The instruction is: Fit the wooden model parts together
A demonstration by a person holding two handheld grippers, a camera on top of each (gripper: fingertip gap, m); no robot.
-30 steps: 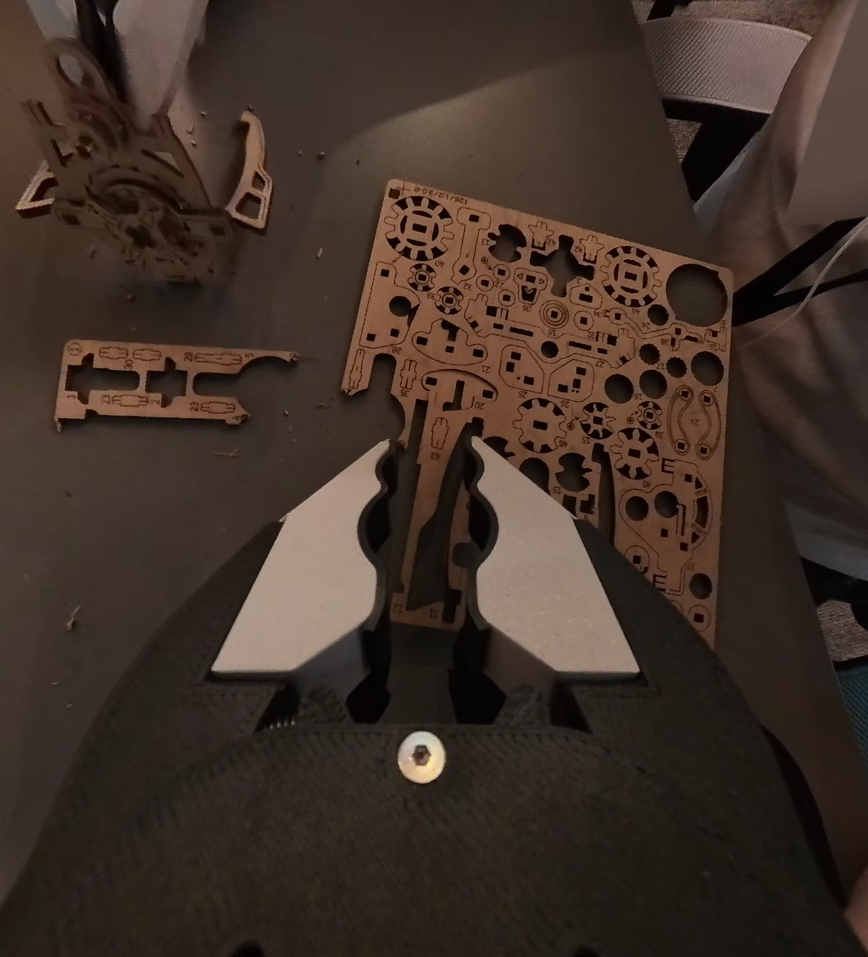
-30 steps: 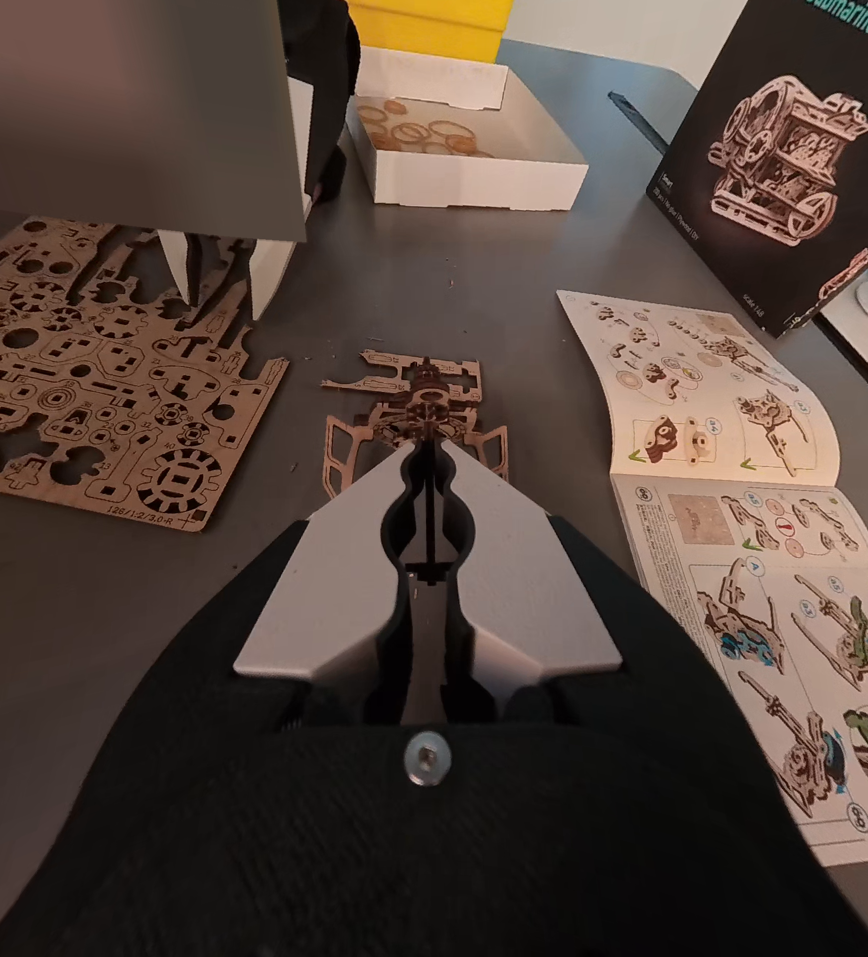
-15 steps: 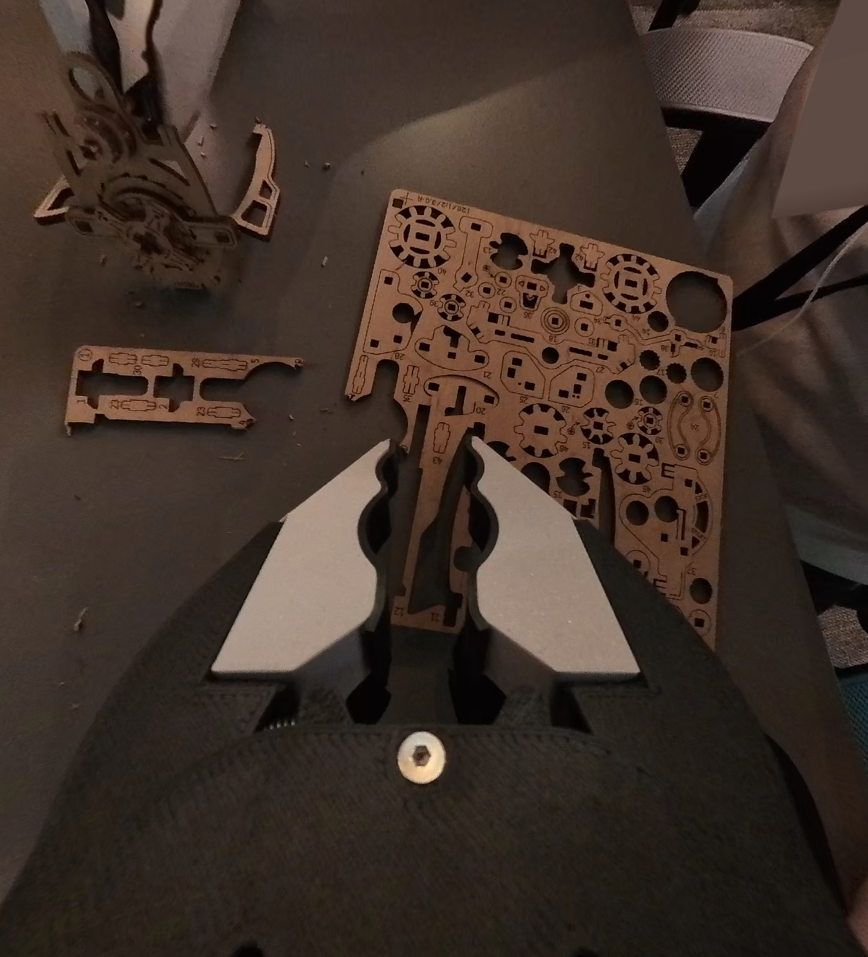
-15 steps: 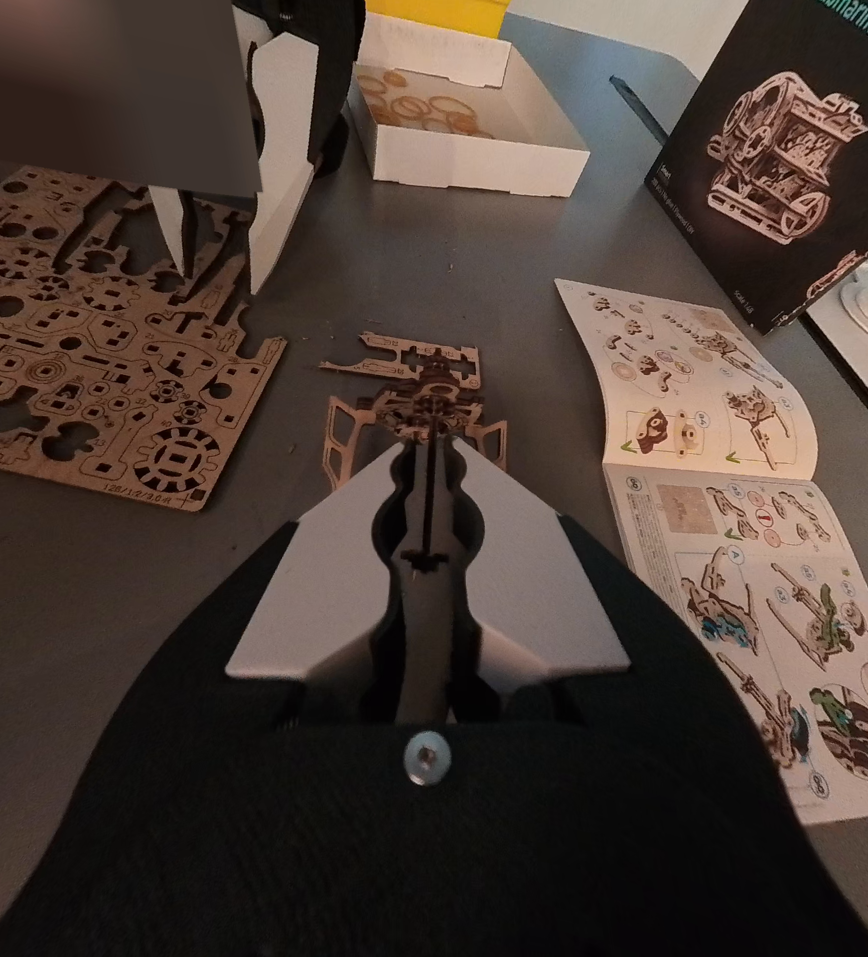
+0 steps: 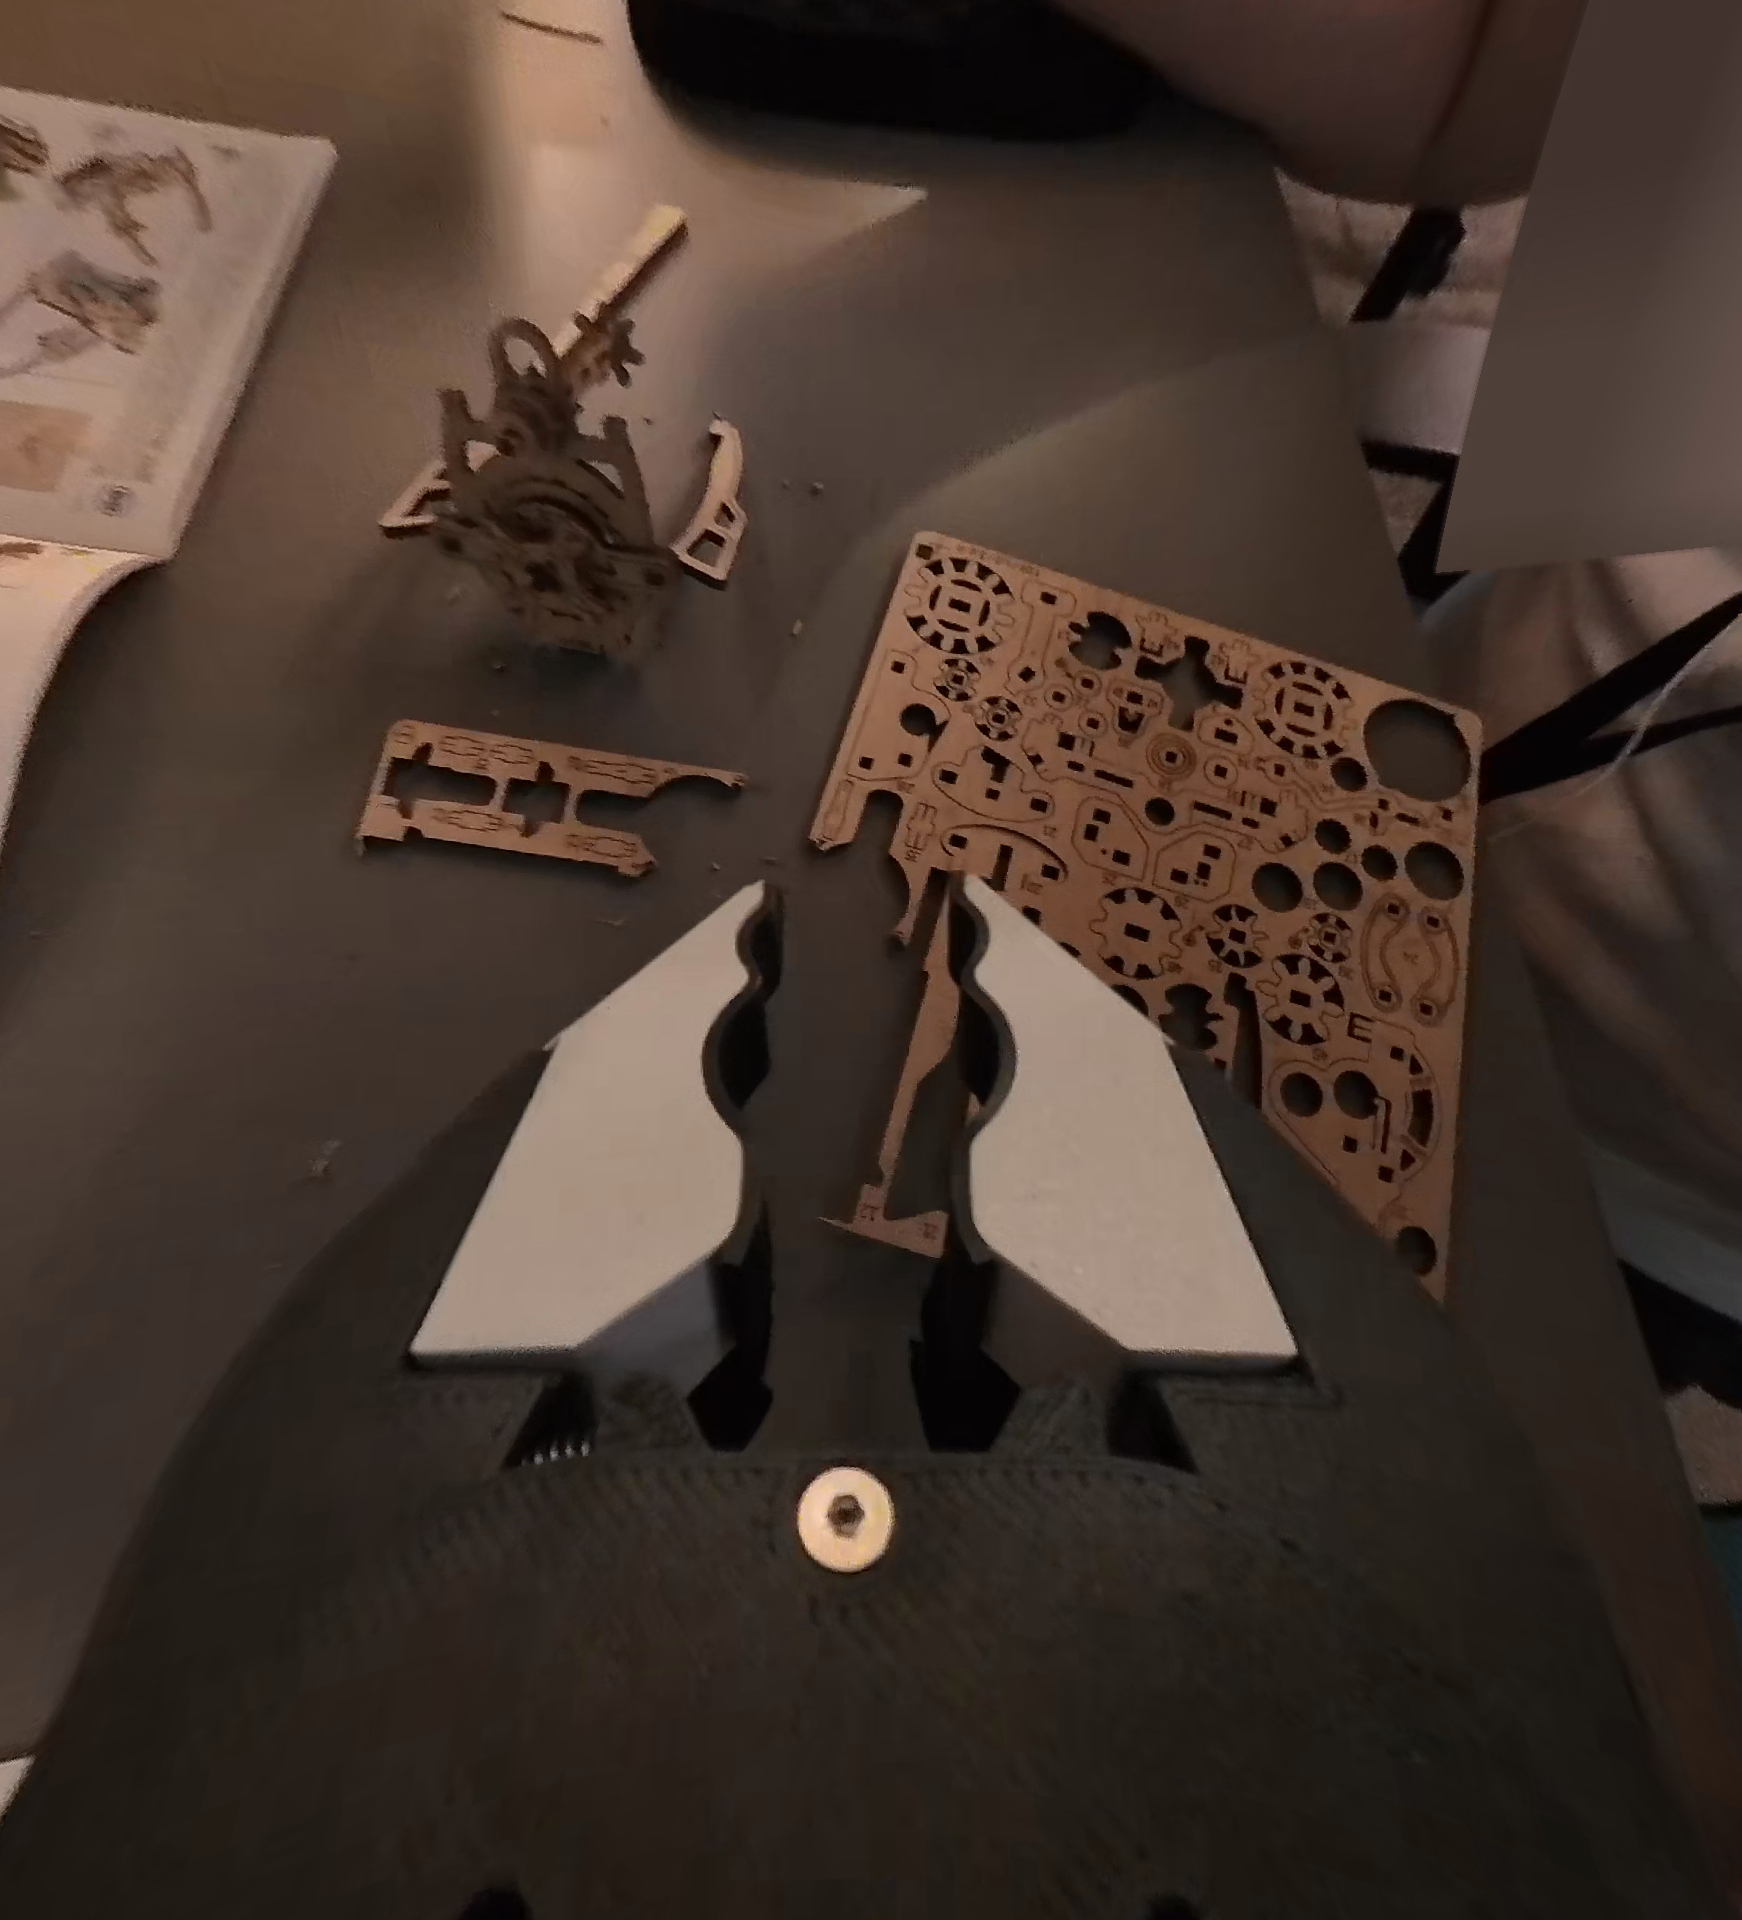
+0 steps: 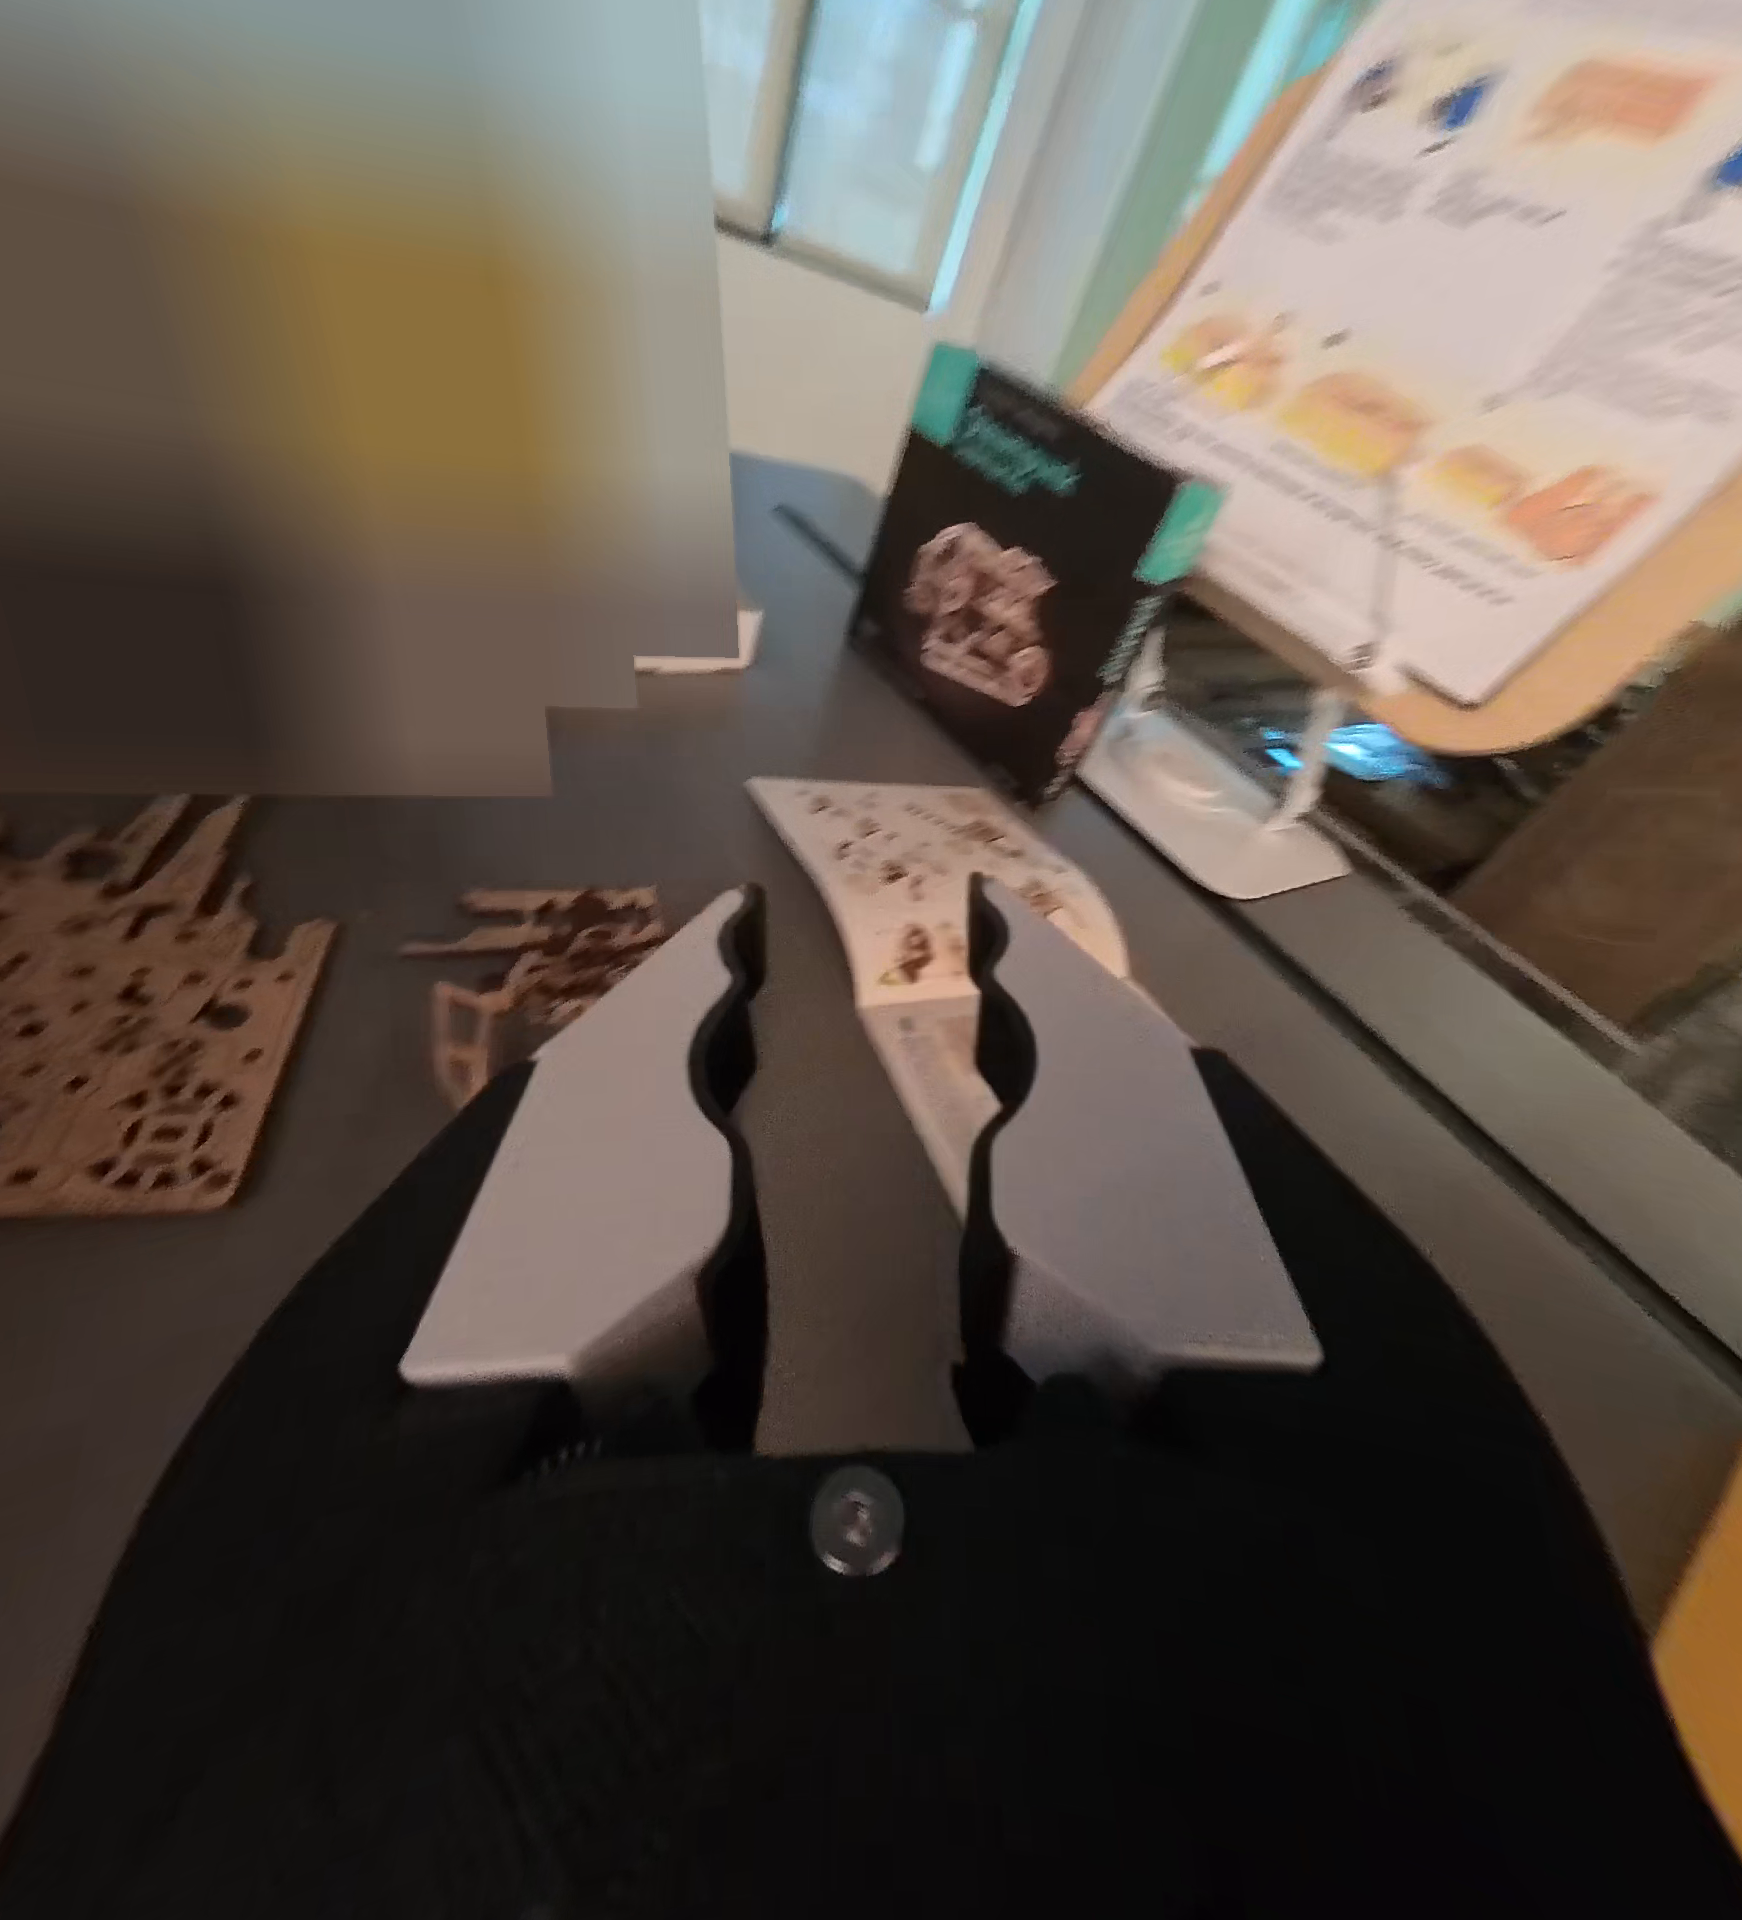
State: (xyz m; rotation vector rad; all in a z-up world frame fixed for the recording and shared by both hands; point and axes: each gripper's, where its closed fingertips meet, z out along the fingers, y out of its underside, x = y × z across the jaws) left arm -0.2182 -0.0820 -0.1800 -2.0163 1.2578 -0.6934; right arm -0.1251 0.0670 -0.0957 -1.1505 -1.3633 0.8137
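Left gripper [image 5: 862, 904], jaws apart and empty, above the dark matte table [image 5: 171, 987]; the flat laser-cut plywood sheet [image 5: 1189, 821] passes under its right finger. Right gripper [image 6: 862, 904] — likewise spread, empty, raised. Fretted wooden model [image 5: 545, 520] ahead-left of both, beside the booklet [image 6: 950, 883].

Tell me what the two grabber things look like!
Both look the same. Each tool, left and right, has two pale grey fingers shaped like wedges that narrow to a point, with wavy black pads along their inner edges. They poke out of a wide black body with a ribbed, printed-looking surface, and one shiny silver screw sits in its middle. No cables or sleeves show.
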